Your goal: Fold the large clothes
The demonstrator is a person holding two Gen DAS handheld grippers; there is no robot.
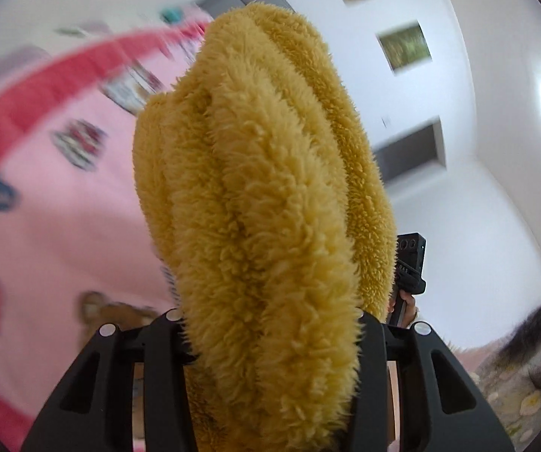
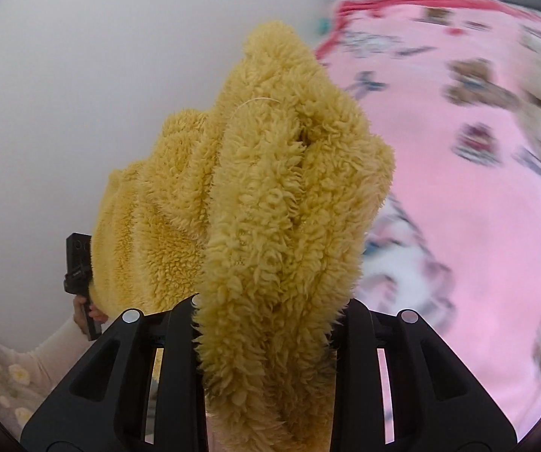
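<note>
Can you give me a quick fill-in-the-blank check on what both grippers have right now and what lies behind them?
1. The left gripper is shut on the fluffy ____ fleece garment.
2. The right gripper grips the ____ garment.
3. Behind the garment lies a ____ patterned blanket with a red border.
4. Beyond the fleece, the left wrist view shows the other black handheld ____.

Missing words: yellow; same; pink; gripper
</note>
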